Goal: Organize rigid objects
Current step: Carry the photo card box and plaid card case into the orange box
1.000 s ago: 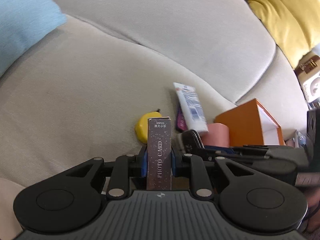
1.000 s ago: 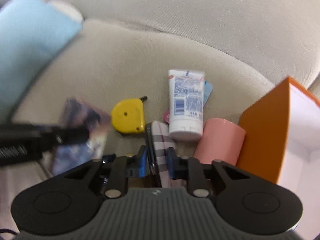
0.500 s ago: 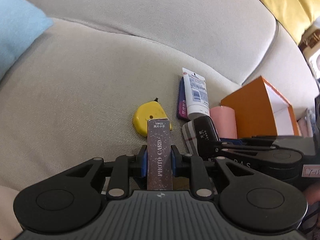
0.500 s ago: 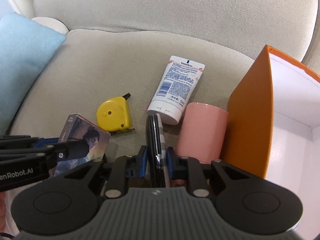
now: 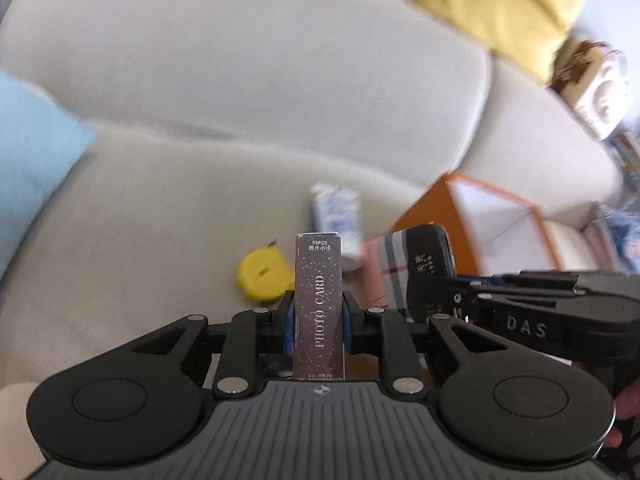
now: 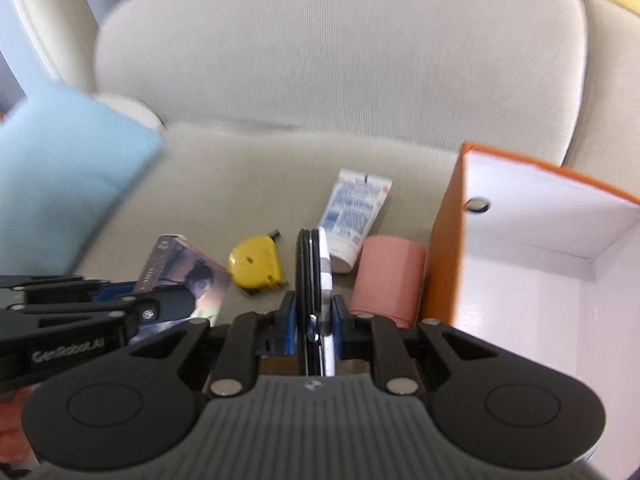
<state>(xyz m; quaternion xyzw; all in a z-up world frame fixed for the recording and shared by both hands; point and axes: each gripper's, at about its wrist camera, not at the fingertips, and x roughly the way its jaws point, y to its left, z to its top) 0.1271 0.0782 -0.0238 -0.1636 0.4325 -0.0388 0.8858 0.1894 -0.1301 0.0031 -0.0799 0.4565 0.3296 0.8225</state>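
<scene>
My left gripper (image 5: 318, 316) is shut on a dark photo card box (image 5: 319, 280), held upright above the sofa seat; the box also shows in the right wrist view (image 6: 188, 276). My right gripper (image 6: 314, 316) is shut on a flat plaid case with a black edge (image 6: 313, 276), seen from the left wrist view (image 5: 416, 260) beside an open orange box (image 6: 520, 248). On the seat lie a yellow tape measure (image 6: 256, 266), a white tube (image 6: 356, 212) and a pink cylinder (image 6: 386, 280).
A blue cushion (image 6: 60, 176) lies at the left of the beige sofa (image 6: 320, 80). A yellow cushion (image 5: 504, 12) and a brown and white bag (image 5: 592, 88) sit at the far right. The orange box (image 5: 480, 224) stands open, white inside.
Both grippers have lifted with their objects and both views tilted up, showing more sofa back. The right gripper moved nearer the orange box. The items on the seat have not moved.
</scene>
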